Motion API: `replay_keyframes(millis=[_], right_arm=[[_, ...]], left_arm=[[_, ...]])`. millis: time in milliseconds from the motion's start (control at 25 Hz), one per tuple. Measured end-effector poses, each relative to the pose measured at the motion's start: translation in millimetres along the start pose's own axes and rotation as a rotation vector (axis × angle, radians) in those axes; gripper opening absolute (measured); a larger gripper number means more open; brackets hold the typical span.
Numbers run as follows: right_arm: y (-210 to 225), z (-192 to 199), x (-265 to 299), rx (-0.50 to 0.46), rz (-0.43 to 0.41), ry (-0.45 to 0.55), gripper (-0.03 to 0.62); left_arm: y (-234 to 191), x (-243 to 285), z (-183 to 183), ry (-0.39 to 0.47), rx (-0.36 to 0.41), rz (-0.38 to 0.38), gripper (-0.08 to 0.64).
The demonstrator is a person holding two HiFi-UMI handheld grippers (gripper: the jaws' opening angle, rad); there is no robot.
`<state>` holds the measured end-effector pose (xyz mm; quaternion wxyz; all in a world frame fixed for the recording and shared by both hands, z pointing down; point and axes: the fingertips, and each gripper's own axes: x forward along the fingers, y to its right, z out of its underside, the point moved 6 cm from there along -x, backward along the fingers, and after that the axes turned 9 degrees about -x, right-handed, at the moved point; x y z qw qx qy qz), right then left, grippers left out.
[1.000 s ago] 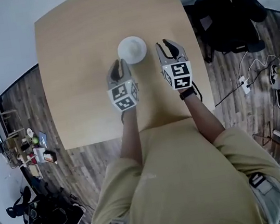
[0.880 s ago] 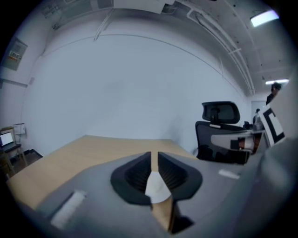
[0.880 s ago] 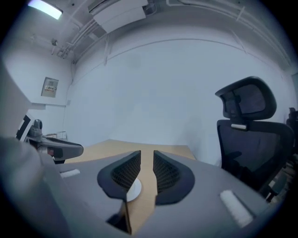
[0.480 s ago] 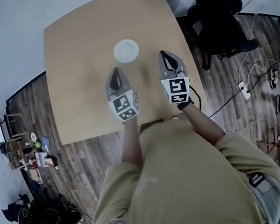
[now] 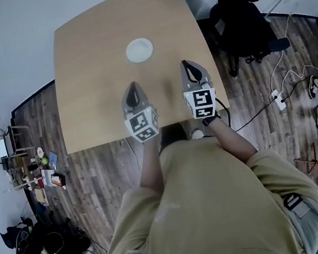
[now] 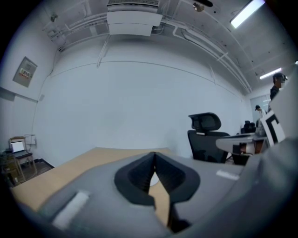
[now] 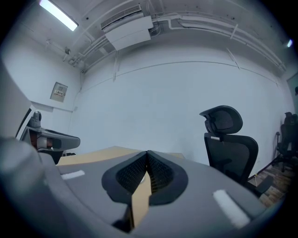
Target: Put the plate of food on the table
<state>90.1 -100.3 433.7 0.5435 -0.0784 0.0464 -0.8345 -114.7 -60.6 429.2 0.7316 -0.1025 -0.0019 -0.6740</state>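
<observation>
Plate (image 5: 139, 50) resting on the wooden table (image 5: 91, 98), both tools closed and empty.
It lies toward the far middle; the left gripper (image 5: 133, 85) and right gripper (image 5: 188, 64) hover over the near edge, jaws together, well apart from it.

One round white plate (image 5: 139, 50) is being counted on one light wooden bench (image 5: 95, 103). Two grey tools with marker cubes are being counted as well: the left tool (image 5: 133, 88) and the right tool (image 5: 189, 68). One black office chair (image 5: 240, 15) is being seen beside the bench.
</observation>
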Motion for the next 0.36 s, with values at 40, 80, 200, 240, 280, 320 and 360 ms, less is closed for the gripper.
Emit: replay_keyframes(millis=[40, 80, 200, 240, 280, 320, 360], right_arm=[[-0.1, 4.4, -4.9, 0.008, -0.001, -0.008, 0.005], [-0.1, 8.6, -9.9, 0.017, -0.001, -0.017, 0.005], [1.9, 16.6, -25.5, 0.027, -0.009, -0.039, 0.005], [2.8, 17.6, -30.1, 0.021, -0.017, -0.043, 0.005], [3.7, 18.0, -34.2, 0.012, -0.027, -0.043, 0.005], [4.8, 17.9, -38.0, 0.002, -0.038, -0.040, 0.005], [5.8, 17.7, -41.6, -0.010, -0.051, -0.037, 0.005]], left_arm=[[2.0, -5.1, 3.4, -0.011, 0.002, -0.002, 0.002], [4.4, -10.4, 6.5, -0.021, 0.004, -0.004, 0.002], [14.8, -27.3, 16.1, -0.043, 0.000, -0.004, 0.002], [18.7, -33.2, 19.8, -0.048, -0.006, -0.005, 0.002], [22.7, -38.8, 23.4, -0.053, -0.011, -0.007, 0.002], [26.7, -44.2, 27.1, -0.058, -0.016, -0.008, 0.002], [30.9, -49.5, 30.8, -0.063, -0.021, -0.010, 0.002]])
